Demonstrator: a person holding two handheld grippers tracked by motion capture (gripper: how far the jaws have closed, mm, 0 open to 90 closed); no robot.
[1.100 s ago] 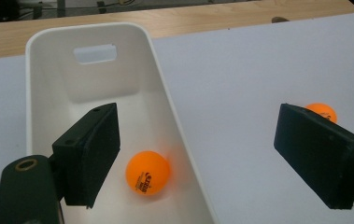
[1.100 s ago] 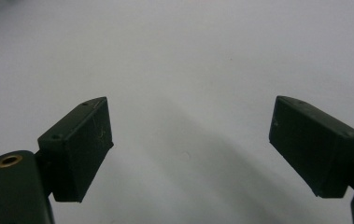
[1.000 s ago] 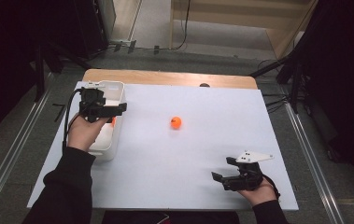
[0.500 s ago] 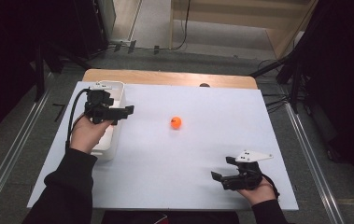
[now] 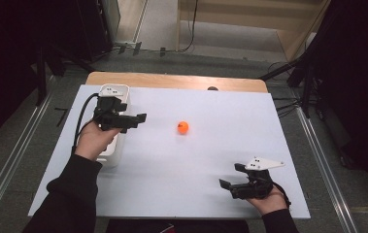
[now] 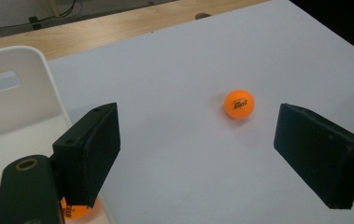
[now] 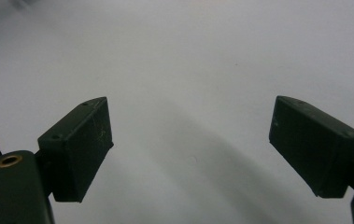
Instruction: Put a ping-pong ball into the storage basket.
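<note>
Left gripper view: white bin (image 6: 11, 88) at the tabletop's (image 6: 174, 177) left edge holds an orange ball (image 6: 79, 210); both tongs spread, empty.

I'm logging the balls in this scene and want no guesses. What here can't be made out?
- White bin, high view: the left gripper and hand cover its inside, so its contents can't be counted.
- Ball in the bin, left gripper view: mostly behind the gripper's near jaw and cut by the bottom edge.
- Print on the orange ball, high view: too small to read.
</note>
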